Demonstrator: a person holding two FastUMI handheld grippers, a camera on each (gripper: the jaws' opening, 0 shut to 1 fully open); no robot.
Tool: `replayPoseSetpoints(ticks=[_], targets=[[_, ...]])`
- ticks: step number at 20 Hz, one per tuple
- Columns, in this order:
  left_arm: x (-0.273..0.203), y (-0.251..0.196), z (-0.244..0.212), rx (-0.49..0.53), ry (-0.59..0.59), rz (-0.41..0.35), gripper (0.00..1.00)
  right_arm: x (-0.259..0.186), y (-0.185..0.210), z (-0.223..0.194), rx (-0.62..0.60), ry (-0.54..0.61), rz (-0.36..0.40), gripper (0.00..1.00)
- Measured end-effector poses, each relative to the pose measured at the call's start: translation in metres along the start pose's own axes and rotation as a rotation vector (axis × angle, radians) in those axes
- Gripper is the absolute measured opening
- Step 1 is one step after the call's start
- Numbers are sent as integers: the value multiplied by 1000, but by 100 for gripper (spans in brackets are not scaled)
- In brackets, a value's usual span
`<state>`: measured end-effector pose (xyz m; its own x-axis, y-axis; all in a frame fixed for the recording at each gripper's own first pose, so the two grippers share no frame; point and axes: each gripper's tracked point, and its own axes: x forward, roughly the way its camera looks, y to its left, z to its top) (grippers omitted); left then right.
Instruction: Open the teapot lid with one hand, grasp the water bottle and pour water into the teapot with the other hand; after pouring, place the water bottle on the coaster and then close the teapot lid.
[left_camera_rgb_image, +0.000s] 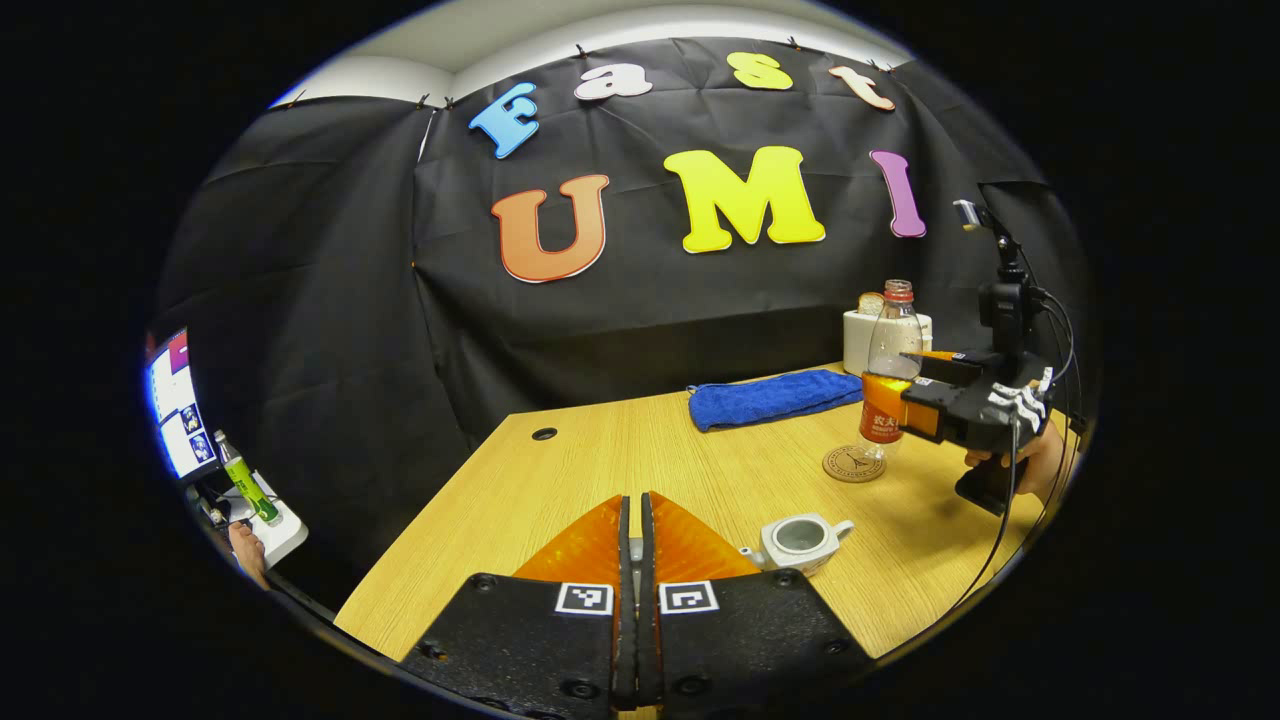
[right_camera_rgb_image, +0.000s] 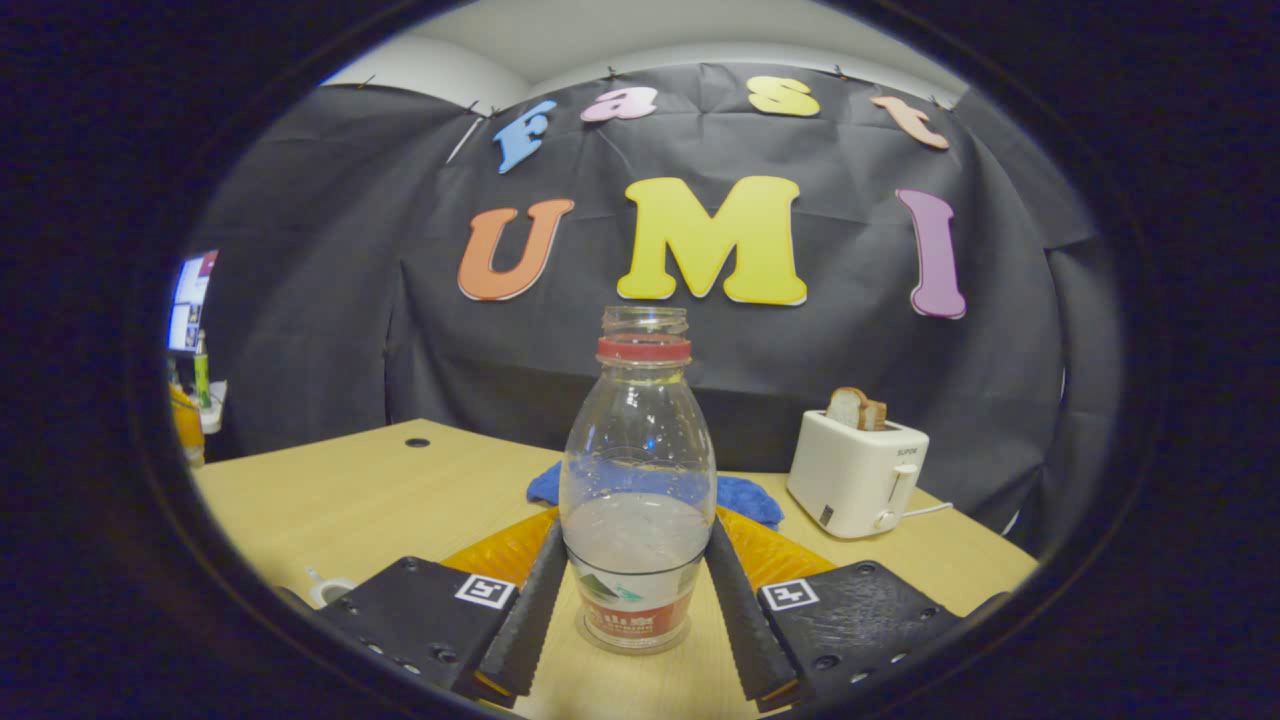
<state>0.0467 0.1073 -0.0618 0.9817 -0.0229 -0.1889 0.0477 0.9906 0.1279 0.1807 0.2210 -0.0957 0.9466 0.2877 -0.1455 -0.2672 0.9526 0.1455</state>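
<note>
The water bottle (right_camera_rgb_image: 637, 480) is framed upright between the spread fingers of the right gripper (right_camera_rgb_image: 636, 610), the pads close to its sides; whether they press on it cannot be told. In the left gripper view the bottle's base is seen on the round coaster (left_camera_rgb_image: 853, 464), ahead and to the right of the left gripper (left_camera_rgb_image: 632, 560), whose fingers are pressed together around a small pale object that cannot be made out. The lidless white teapot (left_camera_rgb_image: 800, 541) is seen just right of those fingertips, near the front edge of the wooden surface (left_camera_rgb_image: 560, 480). Open surface is left ahead and to the left of the closed fingers. A blue towel (left_camera_rgb_image: 772, 398) is laid beyond the bottle, with a white toaster (right_camera_rgb_image: 856, 472) to the right of it against the black cloth wall (left_camera_rgb_image: 330, 300).
</note>
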Motion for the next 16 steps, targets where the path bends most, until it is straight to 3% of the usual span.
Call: replayPoseSetpoints(ticks=[7, 16], targets=[[3, 2, -3, -5, 11, 5, 3, 32, -4, -25, 8, 70, -30, 74], [3, -2, -4, -3, 16, -5, 3, 36, -12, -34, 12, 94, -42, 76]])
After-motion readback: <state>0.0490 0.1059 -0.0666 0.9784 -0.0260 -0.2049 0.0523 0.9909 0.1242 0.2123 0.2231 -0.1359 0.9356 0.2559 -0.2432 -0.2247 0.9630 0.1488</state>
